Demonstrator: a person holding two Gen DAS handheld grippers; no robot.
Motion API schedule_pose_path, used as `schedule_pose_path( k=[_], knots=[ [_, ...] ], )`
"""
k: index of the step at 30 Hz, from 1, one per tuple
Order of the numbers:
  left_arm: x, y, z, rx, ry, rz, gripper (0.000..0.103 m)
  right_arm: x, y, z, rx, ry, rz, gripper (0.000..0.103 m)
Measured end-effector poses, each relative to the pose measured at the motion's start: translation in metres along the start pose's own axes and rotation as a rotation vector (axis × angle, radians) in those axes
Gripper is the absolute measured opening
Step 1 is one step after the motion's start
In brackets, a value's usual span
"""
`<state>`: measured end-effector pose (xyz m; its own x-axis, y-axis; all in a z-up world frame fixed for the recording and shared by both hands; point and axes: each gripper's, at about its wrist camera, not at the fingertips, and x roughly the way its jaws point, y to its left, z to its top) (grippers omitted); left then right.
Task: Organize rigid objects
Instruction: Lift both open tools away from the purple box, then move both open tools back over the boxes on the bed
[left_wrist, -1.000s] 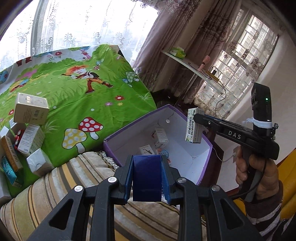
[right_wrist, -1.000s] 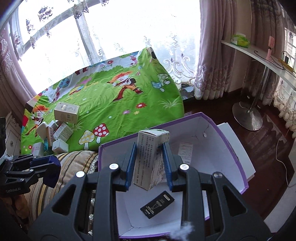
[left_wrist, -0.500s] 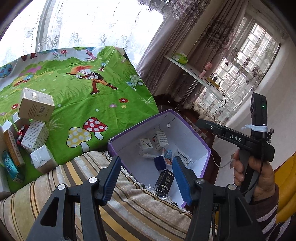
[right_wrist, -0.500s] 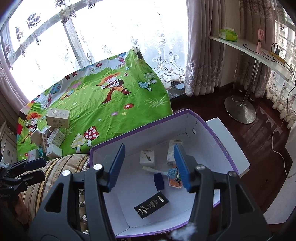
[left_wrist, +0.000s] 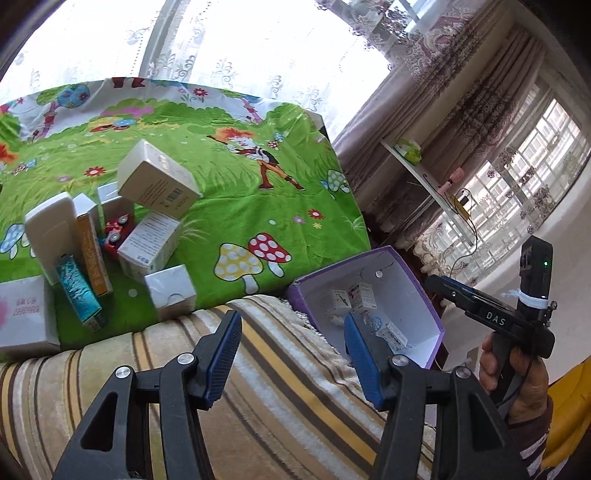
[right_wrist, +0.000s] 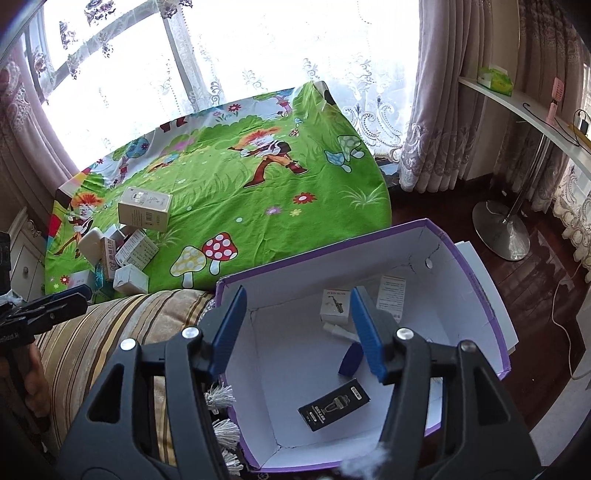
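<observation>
cartons (left_wrist: 147, 236) on cloth (left_wrist: 236, 206), open box (right_wrist: 480, 280) right of it

A green cartoon-print cloth (right_wrist: 258, 206) covers the surface across the middle of both views, printed with mushrooms, flowers and a running figure. At its left part lies a loose cluster of small cartons (left_wrist: 110, 236): a beige box (left_wrist: 157, 184) tilted on top of others, a white cube box (left_wrist: 170, 291) at the near edge, a teal tube-shaped pack (left_wrist: 78, 291), an orange carton (left_wrist: 92, 254), and a small red toy (left_wrist: 116, 232) among them. Below the cloth runs a striped blanket (left_wrist: 277, 387). An open purple box (right_wrist: 476, 273) with a white inside sits at the cloth's right end, holding several small packages.
</observation>
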<state>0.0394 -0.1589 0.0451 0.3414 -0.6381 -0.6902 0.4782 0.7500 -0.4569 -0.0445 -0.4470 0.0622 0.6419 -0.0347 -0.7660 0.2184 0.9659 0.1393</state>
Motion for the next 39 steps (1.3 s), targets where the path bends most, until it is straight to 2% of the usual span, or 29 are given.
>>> schedule_pose_path(
  k=[8, 17, 22, 27, 31, 39],
  knots=[
    [-0.032, 0.068, -0.006, -0.158, -0.054, 0.083, 0.059, 0.013, 0.024, -0.001, -0.045, 0.042, 0.025, 0.065],
    [-0.054, 0.115, -0.013, -0.256, -0.087, 0.146, 0.059, 0.033, 0.06, -0.001, -0.11, 0.094, 0.072, 0.068],
    [-0.058, 0.126, -0.007, -0.263, -0.093, 0.172, 0.059, 0.044, 0.08, 0.013, -0.105, 0.097, 0.109, 0.085],
    [-0.06, 0.135, 0.005, -0.241, -0.094, 0.202, 0.059, 0.059, 0.102, 0.033, -0.094, 0.11, 0.165, 0.094],
    [-0.059, 0.145, 0.02, -0.218, -0.092, 0.239, 0.06, 0.071, 0.125, 0.049, -0.095, 0.122, 0.201, 0.099],
    [-0.045, 0.165, 0.054, -0.126, -0.057, 0.328, 0.063, 0.107, 0.169, 0.081, -0.06, 0.176, 0.323, 0.102]
  ],
)
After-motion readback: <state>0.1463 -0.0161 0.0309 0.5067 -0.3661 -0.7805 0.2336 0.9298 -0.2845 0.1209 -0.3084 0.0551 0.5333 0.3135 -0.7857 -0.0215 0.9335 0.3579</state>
